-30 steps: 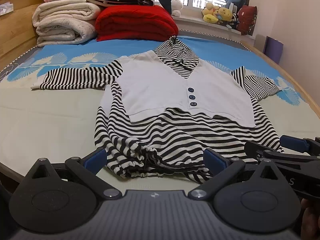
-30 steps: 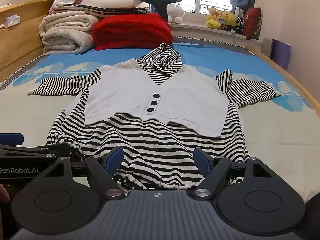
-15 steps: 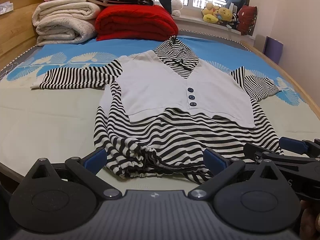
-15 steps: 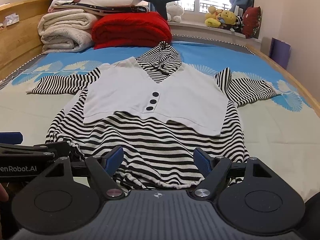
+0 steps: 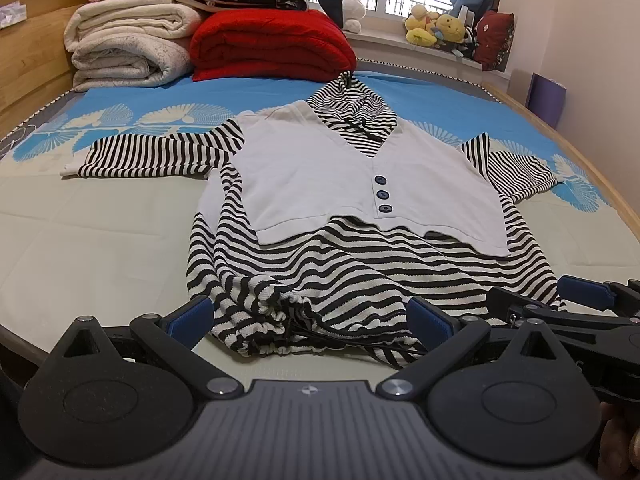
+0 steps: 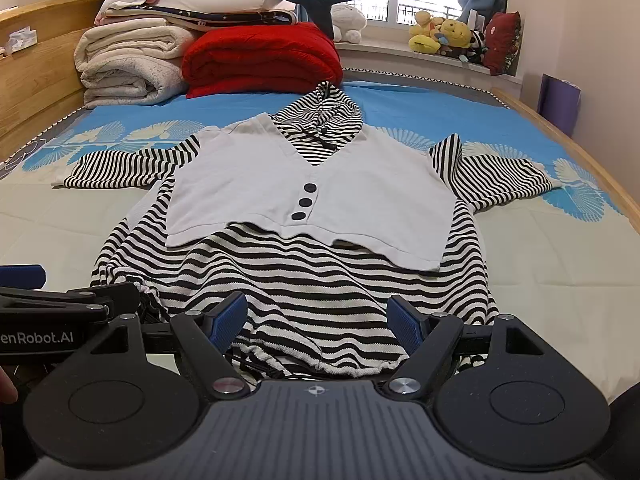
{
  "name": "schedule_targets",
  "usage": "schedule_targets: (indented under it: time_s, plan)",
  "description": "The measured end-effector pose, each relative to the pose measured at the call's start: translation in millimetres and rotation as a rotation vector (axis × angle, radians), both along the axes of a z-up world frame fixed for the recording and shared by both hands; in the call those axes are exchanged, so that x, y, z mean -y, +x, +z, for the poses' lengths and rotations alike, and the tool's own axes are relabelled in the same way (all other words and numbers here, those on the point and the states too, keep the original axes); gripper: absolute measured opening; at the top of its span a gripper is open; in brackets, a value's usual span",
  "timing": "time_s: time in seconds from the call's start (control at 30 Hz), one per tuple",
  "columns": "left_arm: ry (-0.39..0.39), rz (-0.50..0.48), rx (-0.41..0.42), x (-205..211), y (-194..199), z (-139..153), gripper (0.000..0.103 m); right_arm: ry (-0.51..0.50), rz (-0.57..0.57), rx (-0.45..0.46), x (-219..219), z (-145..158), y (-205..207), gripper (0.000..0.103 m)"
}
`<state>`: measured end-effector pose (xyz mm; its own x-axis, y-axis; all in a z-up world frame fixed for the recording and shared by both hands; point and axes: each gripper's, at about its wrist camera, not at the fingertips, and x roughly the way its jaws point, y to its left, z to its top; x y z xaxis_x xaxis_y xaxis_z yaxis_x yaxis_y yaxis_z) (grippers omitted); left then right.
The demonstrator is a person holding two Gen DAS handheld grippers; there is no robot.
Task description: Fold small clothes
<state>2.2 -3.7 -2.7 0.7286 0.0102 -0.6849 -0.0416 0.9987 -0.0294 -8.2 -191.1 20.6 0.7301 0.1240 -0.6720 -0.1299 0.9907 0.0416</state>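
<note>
A small black-and-white striped hooded top with a white vest panel and three dark buttons (image 5: pixel 360 208) (image 6: pixel 312 216) lies face up on the bed, sleeves spread, its gathered hem toward me. My left gripper (image 5: pixel 308 318) is open, its blue-padded fingers either side of the hem's left part, just short of it. My right gripper (image 6: pixel 318 320) is open over the hem's right part. Each gripper shows at the edge of the other's view.
Folded white blankets (image 5: pixel 128 44) and a red quilt (image 5: pixel 272 44) are stacked at the bed's far end, with a plush shark on top. Soft toys (image 6: pixel 440 36) sit on the windowsill. Wooden bed rails (image 5: pixel 580 152) run along both sides.
Both grippers have crept slightly forward toward the hem. The garment has not moved and the jaws stay open.
</note>
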Motion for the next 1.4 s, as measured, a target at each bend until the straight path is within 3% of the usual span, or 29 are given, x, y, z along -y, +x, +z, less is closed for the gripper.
schedule_targets:
  time_s: [0.57, 0.8, 1.03, 1.4]
  plan:
    - [0.020, 0.000, -0.016, 0.9, 0.4, -0.2, 0.102, -0.004, 0.000, -0.007, 0.3, -1.3, 0.2, 0.078]
    - [-0.027, 0.002, -0.009, 0.3, -0.6, 1.7, 0.102, -0.009, -0.001, -0.023, -2.0, -5.4, 1.2, 0.078]
    - [-0.014, 0.013, -0.071, -1.7, 2.7, -0.3, 0.103, 0.010, -0.056, -0.021, 7.8, -0.8, 6.5, 0.078]
    - [-0.058, 0.081, -0.055, -19.2, 18.2, -0.3, 0.103, 0.031, -0.120, -0.070, 25.6, -4.7, 14.6, 0.079]
